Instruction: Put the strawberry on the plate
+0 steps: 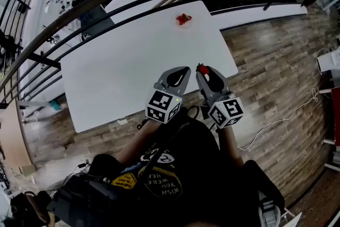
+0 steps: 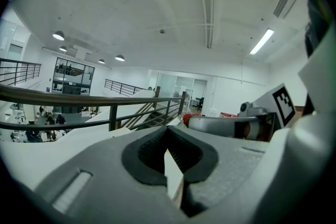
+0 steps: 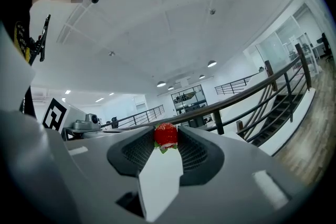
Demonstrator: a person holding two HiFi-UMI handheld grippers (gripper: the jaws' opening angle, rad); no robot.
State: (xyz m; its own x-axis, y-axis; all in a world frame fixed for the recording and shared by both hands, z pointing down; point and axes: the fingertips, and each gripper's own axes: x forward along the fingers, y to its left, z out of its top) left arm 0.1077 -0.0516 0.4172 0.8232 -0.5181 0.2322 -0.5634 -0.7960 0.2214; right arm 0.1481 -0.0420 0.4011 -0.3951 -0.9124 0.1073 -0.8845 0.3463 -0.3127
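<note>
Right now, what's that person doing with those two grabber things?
A person holds a gripper in each hand by a white table. The right gripper pinches a small strawberry at its jaw tips. The left gripper is shut and empty. The plate, with something red on it, sits across the table.

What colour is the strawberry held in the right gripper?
The strawberry is red with green leaves; right gripper view shows it best.

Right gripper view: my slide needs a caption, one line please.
Right gripper holding a strawberry between its jaw tips, indoor railing and ceiling lights behind.
</note>
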